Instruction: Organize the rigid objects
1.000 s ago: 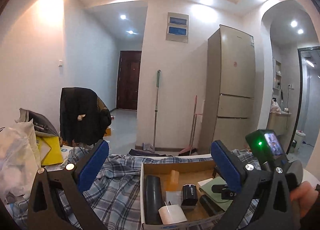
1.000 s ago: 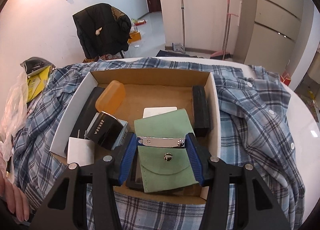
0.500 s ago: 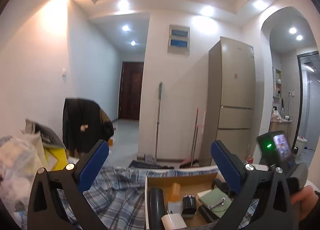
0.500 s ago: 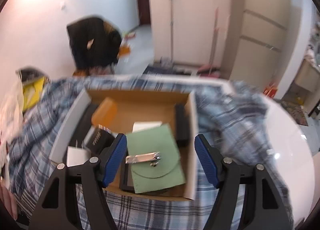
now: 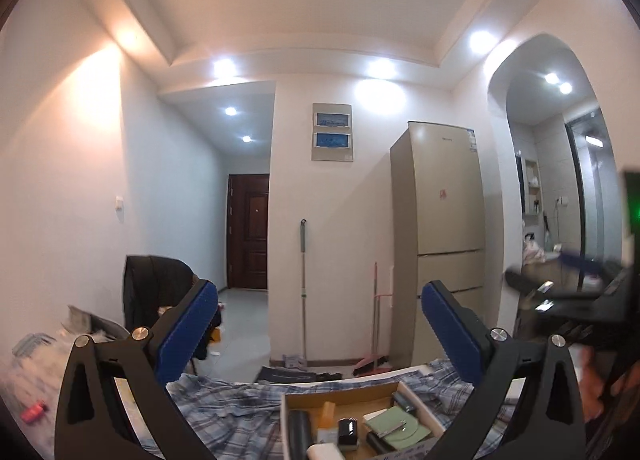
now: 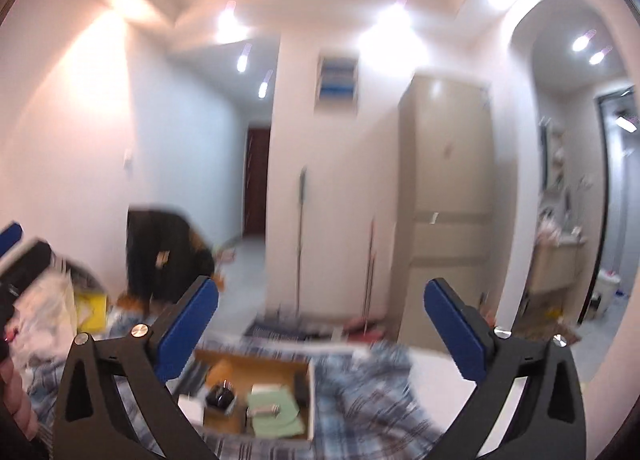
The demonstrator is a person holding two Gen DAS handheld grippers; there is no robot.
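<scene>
A cardboard box [image 6: 308, 400] lies on a blue plaid shirt [image 6: 360, 392] on a white table. In it are a green pouch [image 6: 276, 418] with a silver nail clipper [image 6: 262, 409] on top, an orange bar [image 6: 218, 372], a dark jar [image 6: 218, 400] and a white block [image 6: 190, 408]. The box [image 5: 340, 396], pouch [image 5: 394, 426] and a black cylinder [image 5: 300, 436] show low in the left wrist view. My right gripper [image 6: 320, 324] is open and empty, raised well above the box. My left gripper [image 5: 318, 330] is open and empty, also raised and tilted up.
A beige fridge [image 5: 440, 240], a mop [image 5: 303, 284] and a broom [image 5: 375, 320] stand behind the table. A chair with a black jacket [image 5: 156, 292] is at the left. White bags [image 6: 44, 308] and a yellow item [image 6: 90, 308] lie at the table's left.
My right gripper opened, left the nail clipper on the green pouch and rose away from the box. Both views tilted upward, with the box now low in frame.
</scene>
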